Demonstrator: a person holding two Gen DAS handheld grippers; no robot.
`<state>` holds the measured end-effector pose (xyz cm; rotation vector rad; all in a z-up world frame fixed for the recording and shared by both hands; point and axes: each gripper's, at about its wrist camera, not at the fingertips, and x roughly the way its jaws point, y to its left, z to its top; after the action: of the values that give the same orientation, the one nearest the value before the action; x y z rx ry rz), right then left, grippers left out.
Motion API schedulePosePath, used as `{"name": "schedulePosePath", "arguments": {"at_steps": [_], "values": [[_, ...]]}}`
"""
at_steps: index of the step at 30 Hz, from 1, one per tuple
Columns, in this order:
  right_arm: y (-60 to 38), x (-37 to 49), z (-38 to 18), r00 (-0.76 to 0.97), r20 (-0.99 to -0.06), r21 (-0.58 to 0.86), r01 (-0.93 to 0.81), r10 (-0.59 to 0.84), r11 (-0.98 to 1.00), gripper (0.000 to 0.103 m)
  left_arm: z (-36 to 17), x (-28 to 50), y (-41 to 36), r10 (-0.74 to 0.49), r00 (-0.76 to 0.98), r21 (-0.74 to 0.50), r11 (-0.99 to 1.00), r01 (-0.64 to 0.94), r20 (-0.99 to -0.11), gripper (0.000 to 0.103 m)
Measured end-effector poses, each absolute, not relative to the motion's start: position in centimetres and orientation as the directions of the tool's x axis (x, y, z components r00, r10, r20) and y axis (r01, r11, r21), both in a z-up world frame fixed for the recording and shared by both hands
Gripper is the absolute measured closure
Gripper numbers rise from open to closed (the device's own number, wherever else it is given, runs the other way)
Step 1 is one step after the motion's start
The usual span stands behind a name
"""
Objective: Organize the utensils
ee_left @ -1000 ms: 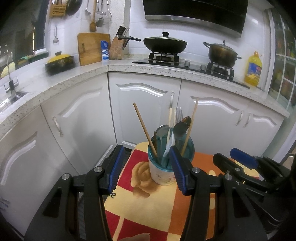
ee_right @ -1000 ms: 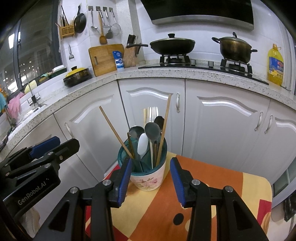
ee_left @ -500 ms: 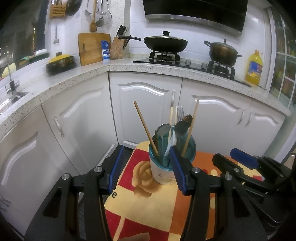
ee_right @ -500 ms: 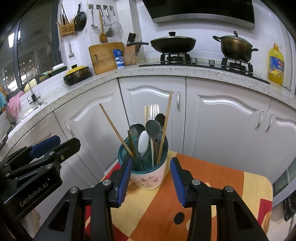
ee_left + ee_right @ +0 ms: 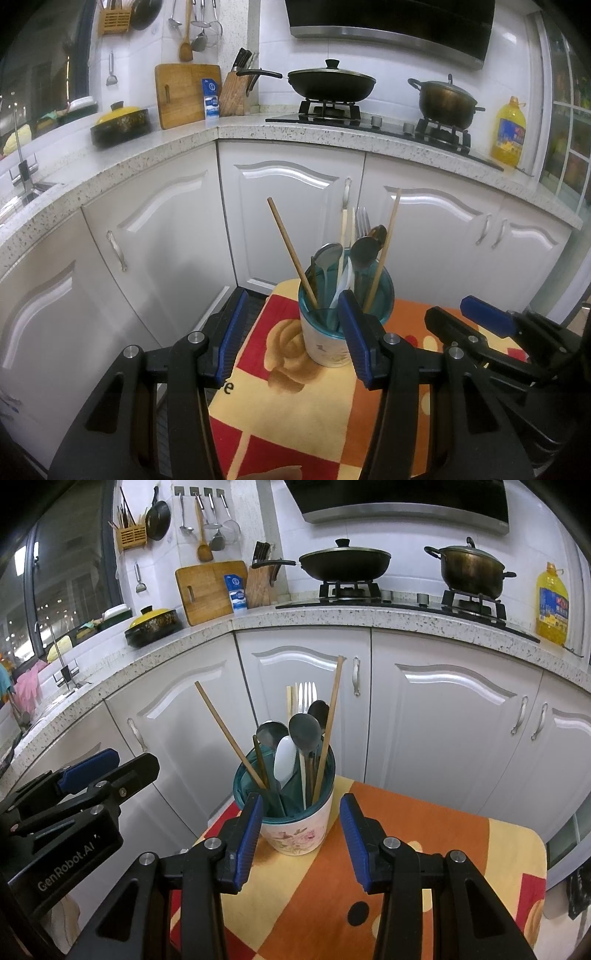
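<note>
A white floral utensil cup with a teal lining (image 5: 295, 830) (image 5: 328, 343) stands on a small table covered by a red, yellow and orange cloth (image 5: 424, 849) (image 5: 280, 406). Chopsticks (image 5: 229, 734), a fork (image 5: 307, 698), metal spoons (image 5: 304, 733) and a white spoon (image 5: 285, 758) stand upright in it. My right gripper (image 5: 301, 805) is open just in front of the cup, nothing between its fingers. My left gripper (image 5: 291, 306) is open too, near the cup's left side, its right finger overlapping the cup in view. Each gripper shows in the other's view: the right gripper (image 5: 480, 321) and the left gripper (image 5: 92, 771).
White cabinet doors (image 5: 306, 701) close in behind and left of the table under a speckled counter (image 5: 369, 613). On the counter are a wok (image 5: 345, 561), a pot (image 5: 471, 570), an oil bottle (image 5: 552, 605), a cutting board (image 5: 210, 589) and a knife block (image 5: 260, 581).
</note>
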<state>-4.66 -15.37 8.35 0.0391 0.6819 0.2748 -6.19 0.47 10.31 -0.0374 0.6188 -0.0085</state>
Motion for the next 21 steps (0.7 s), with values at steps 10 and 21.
{"name": "schedulePosePath", "arguments": {"at_steps": [10, 21], "values": [[-15.34, -4.49, 8.10, 0.738, -0.622, 0.124, -0.239, 0.263, 0.963, 0.061, 9.61, -6.08, 0.96, -0.019, 0.811, -0.043, 0.999, -0.007, -0.585, 0.053], [-15.39, -4.27, 7.72, 0.733, -0.629, 0.131, -0.230, 0.260, 0.964, 0.061, 9.38, -5.98, 1.21, -0.019, 0.809, -0.044, 0.999, -0.008, -0.587, 0.053]]}}
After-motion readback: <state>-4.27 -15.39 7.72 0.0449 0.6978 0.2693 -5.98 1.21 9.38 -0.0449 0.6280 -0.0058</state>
